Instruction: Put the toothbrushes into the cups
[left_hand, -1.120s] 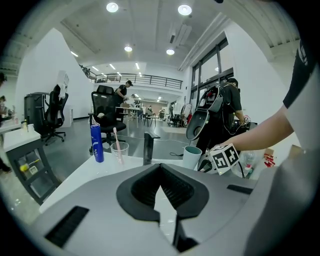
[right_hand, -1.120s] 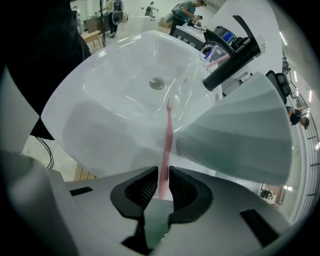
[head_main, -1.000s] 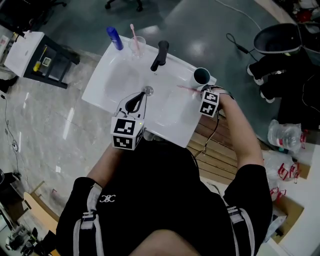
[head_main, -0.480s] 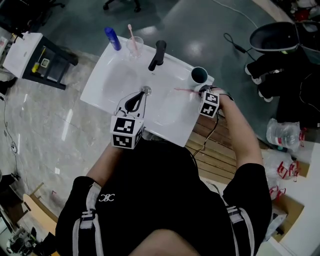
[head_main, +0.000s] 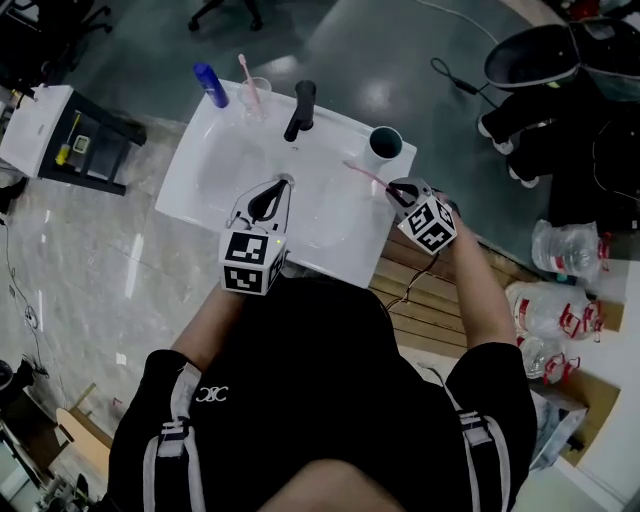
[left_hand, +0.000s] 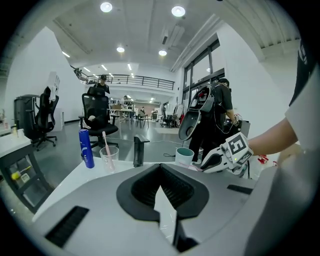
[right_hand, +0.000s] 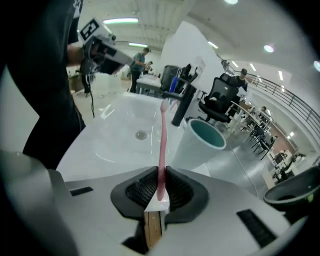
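Observation:
My right gripper (head_main: 393, 188) (right_hand: 161, 172) is shut on the handle end of a pink toothbrush (head_main: 362, 172) (right_hand: 162, 140). It holds the brush in the air over the right side of the white sink (head_main: 215, 175), beside the white cup with a teal inside (head_main: 383, 145) (right_hand: 197, 142). The brush head points toward the faucet. A clear cup (head_main: 256, 96) (left_hand: 109, 158) at the sink's back left holds another pink toothbrush (left_hand: 105, 145). My left gripper (head_main: 278, 188) (left_hand: 160, 167) hovers over the basin near the drain, shut and holding nothing.
A black faucet (head_main: 300, 108) (right_hand: 181, 106) stands at the back between the two cups. A blue bottle (head_main: 210, 84) (left_hand: 86, 148) sits left of the clear cup. The drain (right_hand: 141, 134) lies mid-basin. A wooden slatted surface (head_main: 425, 310) adjoins the sink's right side.
My right gripper has risen and rolled, lifting the pink toothbrush off the sink's right rim so it now tilts up beside the teal cup. The left gripper has barely moved.

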